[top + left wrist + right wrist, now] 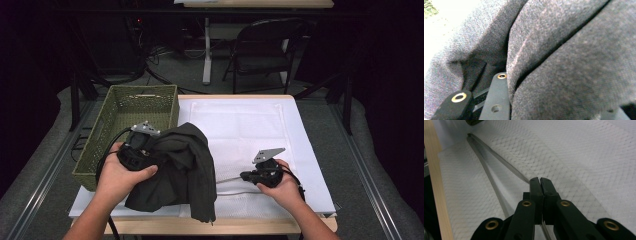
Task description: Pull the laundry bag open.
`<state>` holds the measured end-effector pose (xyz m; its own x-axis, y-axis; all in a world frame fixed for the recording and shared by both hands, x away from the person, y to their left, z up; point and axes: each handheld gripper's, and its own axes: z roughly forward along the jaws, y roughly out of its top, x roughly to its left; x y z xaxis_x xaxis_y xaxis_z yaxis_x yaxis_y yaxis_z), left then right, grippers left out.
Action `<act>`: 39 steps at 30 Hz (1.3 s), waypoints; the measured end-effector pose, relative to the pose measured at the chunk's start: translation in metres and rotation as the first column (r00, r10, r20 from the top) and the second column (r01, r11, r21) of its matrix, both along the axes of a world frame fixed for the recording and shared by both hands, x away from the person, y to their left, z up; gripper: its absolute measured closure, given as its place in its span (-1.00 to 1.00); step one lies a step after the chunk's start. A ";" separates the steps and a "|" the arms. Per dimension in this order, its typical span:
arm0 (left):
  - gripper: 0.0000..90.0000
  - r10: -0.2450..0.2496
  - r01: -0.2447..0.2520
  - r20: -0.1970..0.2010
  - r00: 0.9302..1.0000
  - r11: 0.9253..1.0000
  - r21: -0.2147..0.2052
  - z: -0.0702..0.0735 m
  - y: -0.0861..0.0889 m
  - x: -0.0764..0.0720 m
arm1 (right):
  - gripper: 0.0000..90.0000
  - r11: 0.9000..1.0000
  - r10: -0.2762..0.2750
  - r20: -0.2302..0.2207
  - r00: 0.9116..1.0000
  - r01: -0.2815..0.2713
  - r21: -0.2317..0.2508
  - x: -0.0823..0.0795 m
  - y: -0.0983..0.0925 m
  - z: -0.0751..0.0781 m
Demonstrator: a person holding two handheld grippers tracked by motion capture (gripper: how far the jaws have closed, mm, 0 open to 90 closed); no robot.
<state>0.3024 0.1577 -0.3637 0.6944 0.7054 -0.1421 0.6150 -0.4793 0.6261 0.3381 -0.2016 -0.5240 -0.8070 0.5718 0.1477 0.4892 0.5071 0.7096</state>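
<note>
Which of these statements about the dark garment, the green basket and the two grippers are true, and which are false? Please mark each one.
1. The left gripper holds the dark garment. True: the cloth is bunched between its jaws.
2. The garment lies inside the green basket. False: it hangs beside the basket, over the white cloth.
3. The right gripper has its jaws wide open. False: they are closed, pinching a thin clear strap.
4. A chair stands beyond the table. True.
5. The thin clear strap runs from the right gripper toward the garment. True.
</note>
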 end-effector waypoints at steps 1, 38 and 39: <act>0.44 0.000 0.000 0.000 1.000 1.000 -0.003 0.000 0.000 0.000 | 0.97 1.000 -0.007 -0.011 1.000 0.007 0.001 0.002 0.000 0.002; 0.44 -0.056 0.056 0.001 0.998 0.998 -0.033 -0.007 -0.021 -0.006 | 0.98 0.996 -0.085 0.010 0.996 0.084 0.038 0.068 0.004 0.064; 0.44 -0.058 0.058 -0.001 0.998 0.998 -0.036 -0.007 -0.022 -0.006 | 0.98 0.995 -0.090 0.011 0.996 0.089 0.042 0.069 0.004 0.065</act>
<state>0.2965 0.1357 -0.3703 0.7337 0.6583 -0.1682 0.5881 -0.4914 0.6423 0.4075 -0.1972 -0.4590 -0.7548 0.6355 0.1629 0.5223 0.4320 0.7352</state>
